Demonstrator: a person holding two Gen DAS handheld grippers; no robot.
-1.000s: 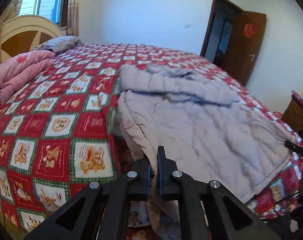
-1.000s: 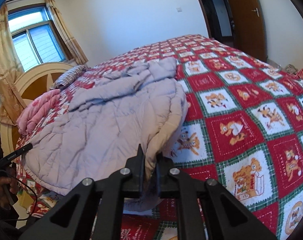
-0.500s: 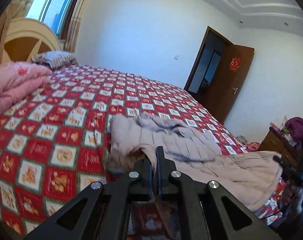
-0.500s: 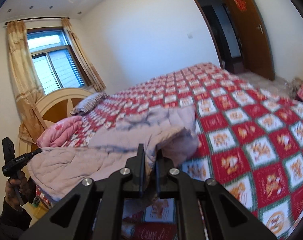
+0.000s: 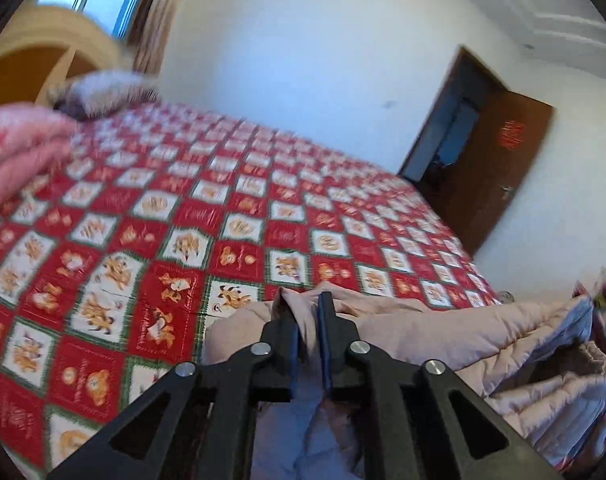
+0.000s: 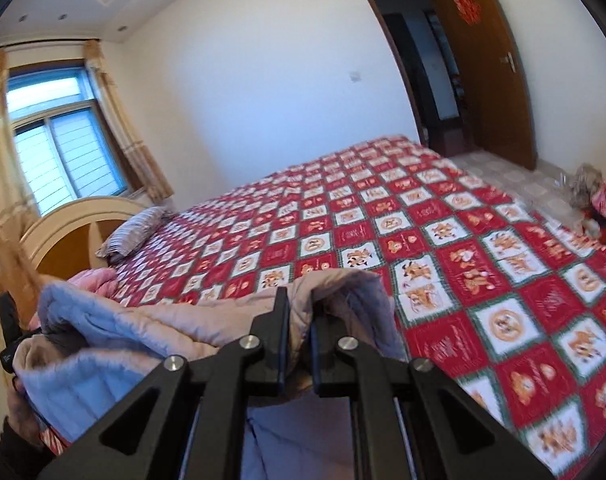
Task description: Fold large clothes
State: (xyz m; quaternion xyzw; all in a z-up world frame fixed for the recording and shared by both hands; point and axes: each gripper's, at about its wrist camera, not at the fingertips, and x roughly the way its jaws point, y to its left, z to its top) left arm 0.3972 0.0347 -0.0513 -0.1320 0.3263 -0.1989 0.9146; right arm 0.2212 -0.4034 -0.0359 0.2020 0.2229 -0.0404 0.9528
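1. Two grippers, both clamped on one quilted grey-pink coat [image 5: 443,332], held up over the near edge of the bed.
2. Left gripper [image 5: 308,316]: a fold of the coat's edge is pinched between its fingers; its jaws have just been opening slightly, with the cloth between them and the pads on it.
3. Right gripper [image 6: 299,312]: jaws close together on another bunch of the same coat [image 6: 151,328].
4. The coat spans from one gripper to the other and sags between them, lining side showing bluish.
5. No containers visible in either view.
6. Bedspread [image 6: 463,248], red and white check with cartoon figures, lies bare beyond the coat.
7. Left view only: a folded pink quilt [image 5: 19,152] at the left edge, heavily blurred.
8. Right view only: window [image 6: 59,148] with curtains, tiled floor by the door [image 6: 483,52], and the person's hand [image 6: 17,396] at lower left, partly hidden by the coat.
9. Both views: striped pillow [image 6: 131,232] by the headboard.
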